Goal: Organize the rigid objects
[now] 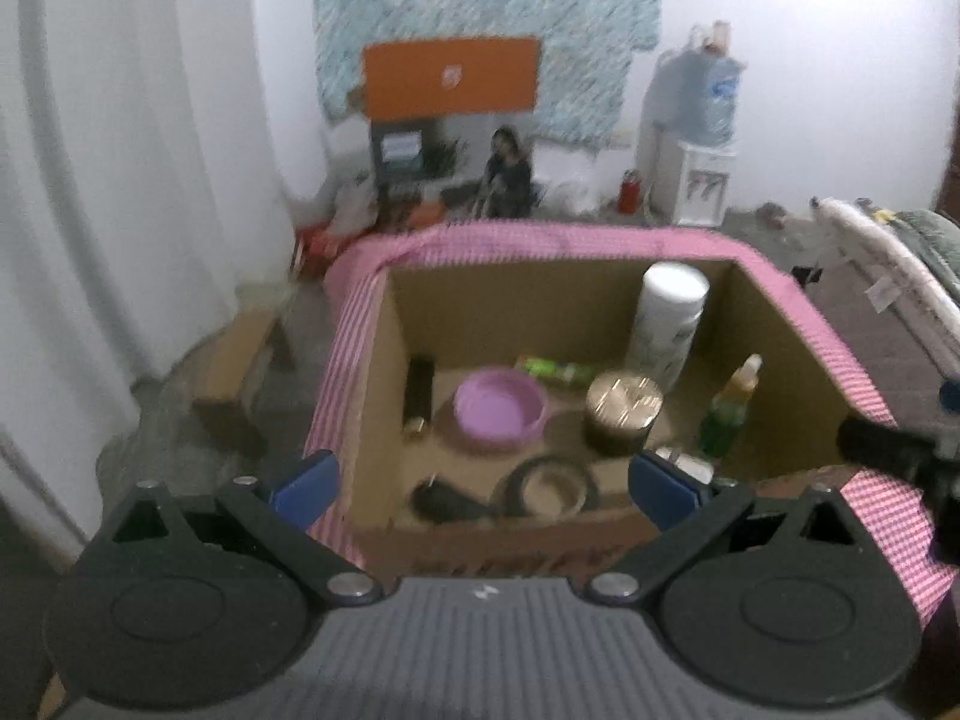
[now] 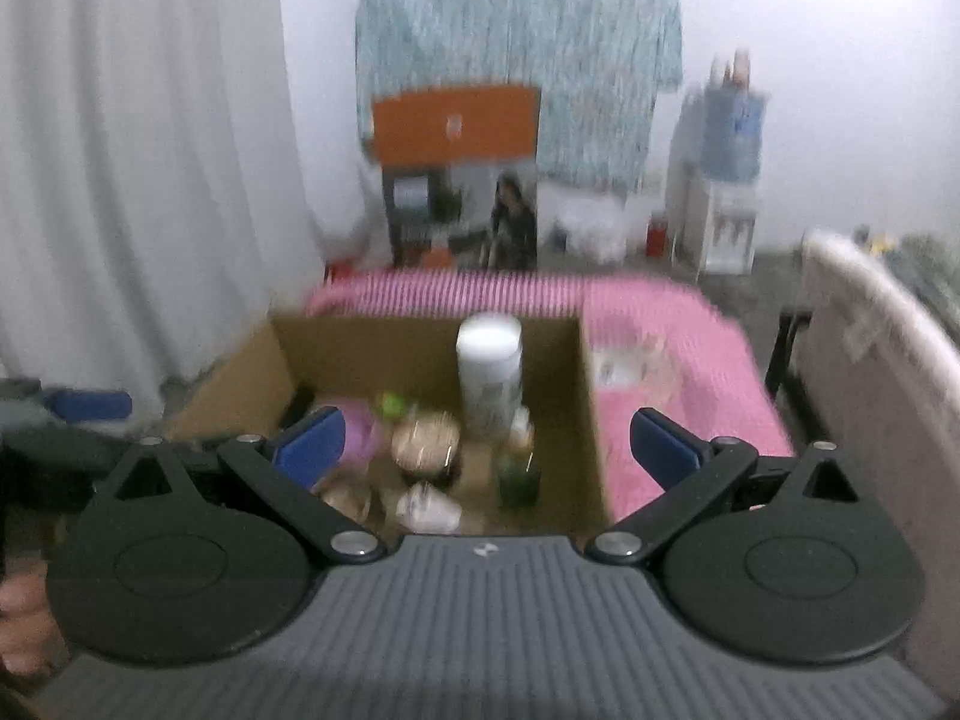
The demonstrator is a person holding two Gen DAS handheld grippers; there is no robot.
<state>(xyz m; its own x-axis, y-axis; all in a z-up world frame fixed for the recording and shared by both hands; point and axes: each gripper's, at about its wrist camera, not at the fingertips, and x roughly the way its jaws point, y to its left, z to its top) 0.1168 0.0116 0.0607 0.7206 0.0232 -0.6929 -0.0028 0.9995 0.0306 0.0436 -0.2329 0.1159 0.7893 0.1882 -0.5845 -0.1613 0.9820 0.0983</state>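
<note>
An open cardboard box (image 1: 390,360) stands on a pink checked cloth (image 1: 540,240). Inside it are a tall white bottle (image 1: 666,324), a purple bowl (image 1: 501,408), a gold-lidded jar (image 1: 624,414), a green dropper bottle (image 1: 729,414), a green tube (image 1: 555,371), a black lighter-like stick (image 1: 420,390) and a dark ring (image 1: 543,486). My left gripper (image 1: 483,483) is open and empty above the box's near edge. My right gripper (image 2: 486,447) is open and empty over the same box (image 2: 588,420); the white bottle (image 2: 489,372) shows there, blurred.
The other gripper's tip (image 1: 888,450) shows at the right edge of the left wrist view. A water dispenser (image 1: 696,138), an orange-topped poster (image 1: 450,84) and white curtains (image 1: 120,150) stand behind. A bed edge (image 2: 870,360) lies right.
</note>
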